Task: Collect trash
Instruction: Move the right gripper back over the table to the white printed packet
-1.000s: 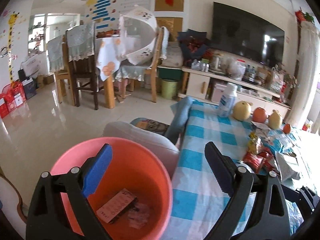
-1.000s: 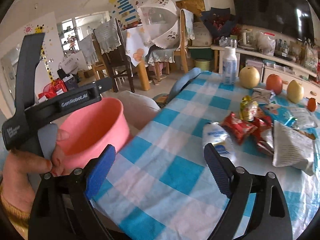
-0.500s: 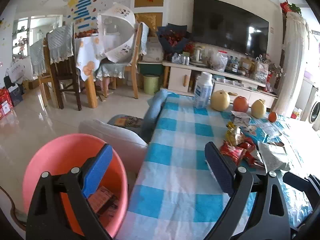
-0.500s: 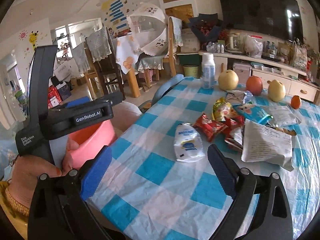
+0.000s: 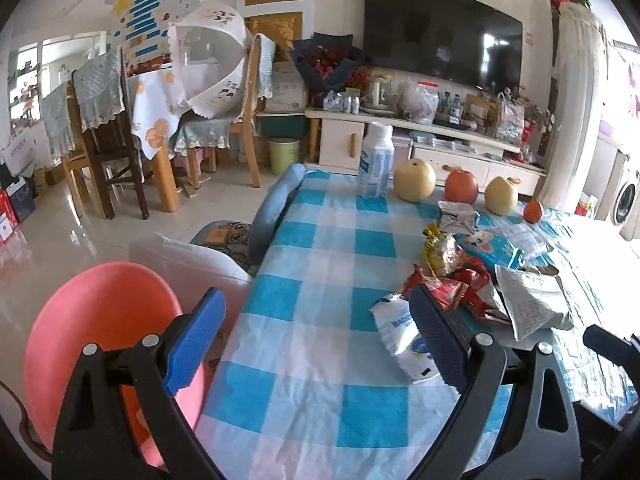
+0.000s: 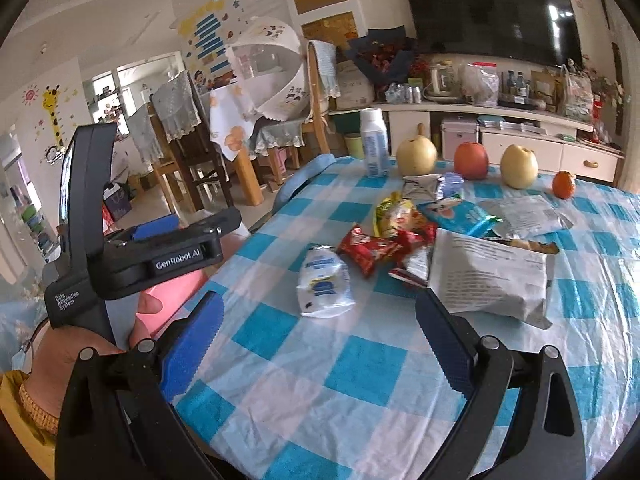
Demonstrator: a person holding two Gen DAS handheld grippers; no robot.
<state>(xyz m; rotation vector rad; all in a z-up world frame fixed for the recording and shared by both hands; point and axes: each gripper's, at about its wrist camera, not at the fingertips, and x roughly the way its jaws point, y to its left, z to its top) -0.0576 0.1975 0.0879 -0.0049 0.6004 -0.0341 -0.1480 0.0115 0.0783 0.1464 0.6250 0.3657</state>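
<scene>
The white pouch [image 6: 325, 285] lies nearest me on the checked cloth [image 6: 360, 372], just left of the red wrappers [image 6: 370, 249] and the grey bag [image 6: 490, 276]. I judge I'm between pickups, lining up on it. My right gripper [image 6: 316, 350] hangs above the cloth, jaws wide and empty; my left gripper [image 5: 316, 340] is likewise spread, beside the pink bin [image 5: 100, 320] off the table's edge. Next I'd lower, straddle the pouch and close.

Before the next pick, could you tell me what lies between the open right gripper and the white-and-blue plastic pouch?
Only bare blue-checked tablecloth separates the right gripper from the white-and-blue pouch, as the right wrist view shows.
</scene>
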